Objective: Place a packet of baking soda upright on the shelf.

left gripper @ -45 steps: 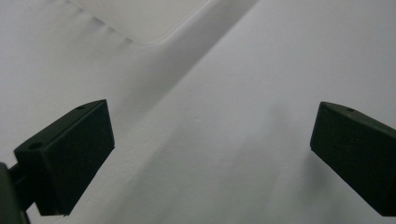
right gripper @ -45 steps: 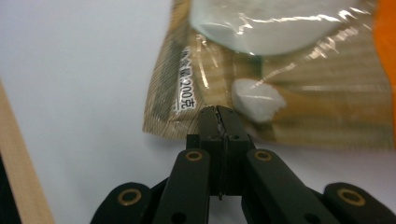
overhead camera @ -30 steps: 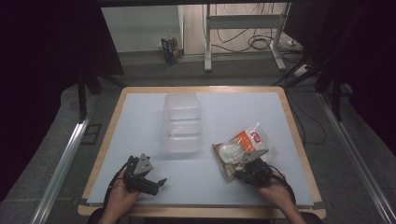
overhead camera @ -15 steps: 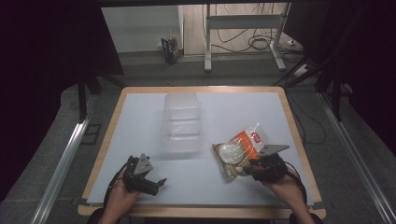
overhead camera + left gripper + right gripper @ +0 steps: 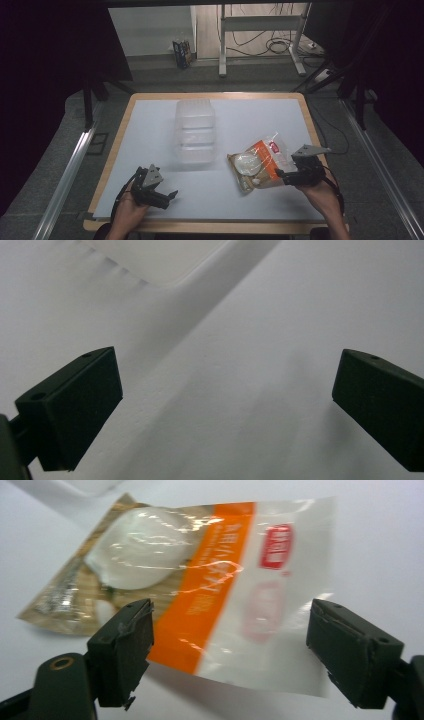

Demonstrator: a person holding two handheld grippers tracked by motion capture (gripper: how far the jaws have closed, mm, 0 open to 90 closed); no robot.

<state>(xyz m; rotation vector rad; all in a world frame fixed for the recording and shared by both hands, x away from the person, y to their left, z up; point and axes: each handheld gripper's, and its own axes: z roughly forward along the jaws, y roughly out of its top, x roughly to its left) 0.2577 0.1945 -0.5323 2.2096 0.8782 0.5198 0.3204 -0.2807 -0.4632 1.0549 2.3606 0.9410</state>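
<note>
A snack bag (image 5: 257,162), clear with an orange band and a red label, lies flat on the white table to the right of centre. My right gripper (image 5: 281,175) is at the bag's right edge, pointing left at it. In the right gripper view the bag (image 5: 215,590) lies just ahead of the open gripper (image 5: 230,630), its near edge between the two jaws, which do not touch it. A clear plastic container (image 5: 195,130) stands in the middle of the table. My left gripper (image 5: 167,197) rests near the front left, open (image 5: 227,385) over bare table, with a corner of the container (image 5: 150,260) ahead.
The white table top (image 5: 150,125) has a wooden rim. Beyond the far edge are a metal stand and cables (image 5: 275,45) on the floor. Metal rails (image 5: 65,175) run along both sides of the table.
My right gripper has shifted to the right and slightly away from me, out to the bag's right edge. The bag and the left gripper have stayed put.
</note>
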